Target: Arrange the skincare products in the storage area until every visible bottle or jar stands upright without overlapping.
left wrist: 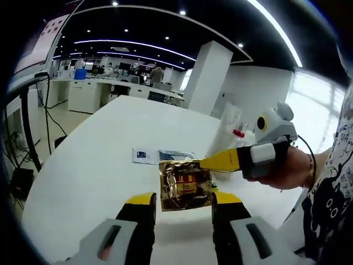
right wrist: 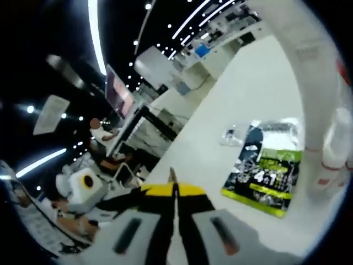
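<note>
Left gripper view, nearest: the left gripper [left wrist: 183, 208] has its yellow-tipped jaws spread wide, with the crinkled gold foil sachet [left wrist: 185, 185] hanging between them. No clear contact with either jaw, so this claw is open and not gripping.

The right gripper [left wrist: 205, 163] comes in from the right, a hand [left wrist: 290, 170] behind it, its yellow tip pinching the sachet's top edge. In the right gripper view its jaws [right wrist: 174, 190] are pressed together, with a thin sliver sticking up between the tips; this is likely the foil edge.

Beyond, on the white table [left wrist: 83, 165]: a flat blue-and-white packet [left wrist: 161, 155], a clear plastic bag with a red-capped item inside [left wrist: 231, 128], and a dark pouch with green printing [right wrist: 266, 168] lying flat beside a white tube-like container [right wrist: 320, 99].

Risk: the sachet is held only by an edge pinch. It may slip or twist out if the left jaws close off-centre or the right lets go early.

Hard to read: the sachet print, the bag's contents, and the white container, which is cut off and blurred. I cannot identify the storage area.
</note>
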Available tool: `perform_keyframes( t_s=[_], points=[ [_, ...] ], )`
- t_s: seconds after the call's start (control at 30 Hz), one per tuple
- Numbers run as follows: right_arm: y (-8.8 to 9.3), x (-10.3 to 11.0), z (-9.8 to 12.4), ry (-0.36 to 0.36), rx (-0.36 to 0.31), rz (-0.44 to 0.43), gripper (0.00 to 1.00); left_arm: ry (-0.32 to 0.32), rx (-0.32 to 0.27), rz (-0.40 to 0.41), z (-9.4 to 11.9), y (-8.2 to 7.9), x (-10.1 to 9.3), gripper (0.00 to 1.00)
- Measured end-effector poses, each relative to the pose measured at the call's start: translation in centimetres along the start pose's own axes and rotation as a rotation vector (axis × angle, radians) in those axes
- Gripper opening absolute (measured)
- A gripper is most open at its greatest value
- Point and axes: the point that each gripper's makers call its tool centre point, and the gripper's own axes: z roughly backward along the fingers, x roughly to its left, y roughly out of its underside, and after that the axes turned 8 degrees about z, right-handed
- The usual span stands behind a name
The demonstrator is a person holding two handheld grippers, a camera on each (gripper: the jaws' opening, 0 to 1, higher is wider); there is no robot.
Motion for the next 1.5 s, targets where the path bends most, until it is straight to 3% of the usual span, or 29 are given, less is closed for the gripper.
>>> perform_keyframes(
  t_s=[0.1, 0.27, 0.43, 0.53, 0.6, 0.63, 0.73, 1.23, 1.43, 1.5],
  points=[
    [-0.3, -0.2, 0.3, -0.009, -0.010, -0.010, 0.00, 0.031, -0.010, 0.044, 0.3, -0.5, 0.2, 0.39],
    [-0.6, 0.3, 0.7, -0.037, -0.024, -0.007, 0.00, 0.145, -0.002, 0.229, 0.7, -0.7, 0.7, 0.24],
    [-0.6, 1.0, 0.9, -0.066, -0.023, -0.004, 0.00, 0.164, -0.005, 0.252, 0.7, -0.6, 1.6, 0.21],
    [-0.7, 1.1, 0.8, -0.062, -0.020, 0.009, 0.00, 0.206, 0.021, 0.302, 0.8, -0.3, 1.3, 0.11],
    [-0.8, 1.1, 0.7, -0.057, -0.019, 0.019, 0.00, 0.181, 0.017, 0.288, 0.7, -0.3, 1.7, 0.07],
    [-0.8, 1.1, 0.6, -0.055, -0.015, 0.021, 0.00, 0.136, 0.007, 0.239, 0.6, -0.4, 2.5, 0.04],
    [-1.0, 1.2, 0.2, -0.032, -0.010, 0.065, 0.00, 0.103, 0.002, 0.180, 0.5, -0.7, 2.5, 0.01],
    [-3.8, 0.1, -2.0, 0.087, -0.021, 0.219, 0.00, 0.053, -0.031, 0.181, -1.3, -4.1, 3.4, 0.01],
    [-4.2, -0.7, -2.9, 0.132, 0.001, 0.275, 0.00, 0.026, -0.021, 0.153, -1.9, -4.4, 4.0, 0.01],
    [-4.0, -1.0, -3.4, 0.138, 0.014, 0.275, 0.00, -0.015, -0.001, 0.124, -2.4, -4.1, 4.6, 0.01]
  ],
)
